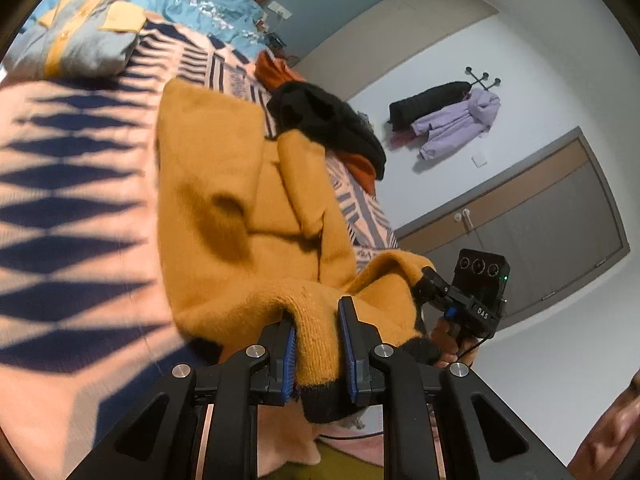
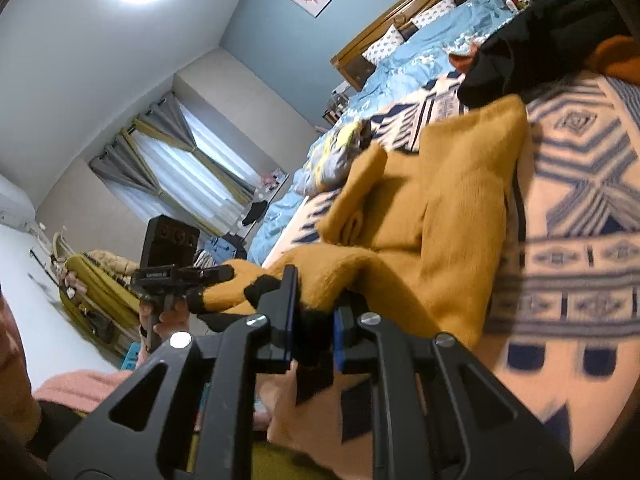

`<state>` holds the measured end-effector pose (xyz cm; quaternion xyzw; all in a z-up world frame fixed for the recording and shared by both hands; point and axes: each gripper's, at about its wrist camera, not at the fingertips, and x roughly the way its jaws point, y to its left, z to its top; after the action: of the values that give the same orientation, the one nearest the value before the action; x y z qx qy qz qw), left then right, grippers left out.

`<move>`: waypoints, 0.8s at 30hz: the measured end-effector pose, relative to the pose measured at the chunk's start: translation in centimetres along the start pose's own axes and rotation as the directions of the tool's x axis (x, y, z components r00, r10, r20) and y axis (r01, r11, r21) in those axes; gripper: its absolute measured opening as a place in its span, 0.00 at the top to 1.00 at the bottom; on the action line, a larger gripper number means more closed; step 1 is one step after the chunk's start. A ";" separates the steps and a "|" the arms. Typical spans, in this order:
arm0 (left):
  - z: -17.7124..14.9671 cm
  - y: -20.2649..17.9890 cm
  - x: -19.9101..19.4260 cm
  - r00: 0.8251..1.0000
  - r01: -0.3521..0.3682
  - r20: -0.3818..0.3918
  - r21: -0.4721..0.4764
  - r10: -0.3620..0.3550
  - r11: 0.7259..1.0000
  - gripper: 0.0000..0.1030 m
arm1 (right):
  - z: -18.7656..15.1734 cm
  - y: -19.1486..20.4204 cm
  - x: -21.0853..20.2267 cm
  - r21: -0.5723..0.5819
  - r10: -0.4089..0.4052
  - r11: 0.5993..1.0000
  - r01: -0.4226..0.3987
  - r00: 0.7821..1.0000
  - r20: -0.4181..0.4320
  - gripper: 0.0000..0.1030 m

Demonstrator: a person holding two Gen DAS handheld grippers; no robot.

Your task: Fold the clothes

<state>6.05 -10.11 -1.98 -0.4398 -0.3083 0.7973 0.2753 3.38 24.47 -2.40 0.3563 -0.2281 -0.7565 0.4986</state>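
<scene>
A mustard-yellow sweater (image 1: 240,208) with a black hem lies partly on the patterned bed cover and is lifted at its near end. My left gripper (image 1: 319,344) is shut on the sweater's hem, its blue pads pressing the knit. In the right wrist view my right gripper (image 2: 314,320) is shut on the same sweater (image 2: 448,216) at the black hem. Each view shows the other gripper: the right one (image 1: 428,280) at the sweater's corner, the left one (image 2: 224,276) likewise. A sleeve lies folded over the body.
A pink and navy patterned blanket (image 1: 72,208) covers the bed. A black garment (image 1: 328,120) on an orange one lies beyond the sweater, a folded grey-and-yellow garment (image 1: 76,40) farther back. A blue duvet (image 2: 432,36), a closet door (image 1: 560,232) and hung coats (image 1: 452,120) surround.
</scene>
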 end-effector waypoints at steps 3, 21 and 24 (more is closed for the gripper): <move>2.1 -0.1 -0.3 1.000 -0.007 0.019 -0.007 0.007 1.000 0.83 | 2.0 0.0 0.4 -0.010 -0.004 1.000 0.004 1.000 0.012 0.83; 9.6 1.8 2.2 1.000 -0.009 0.024 -0.068 0.011 0.998 0.84 | 10.4 -2.9 4.2 0.038 -0.051 0.998 0.050 0.998 0.030 0.85; 10.2 2.1 2.2 0.999 -0.006 0.031 -0.078 0.009 0.997 0.84 | 11.1 -3.5 4.9 0.047 -0.054 0.998 0.052 0.998 0.026 0.86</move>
<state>-4.25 -12.48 -0.37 -0.4386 -0.3418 0.7926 0.2501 -8.43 21.23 0.80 0.3632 -0.2427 -0.7689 0.4669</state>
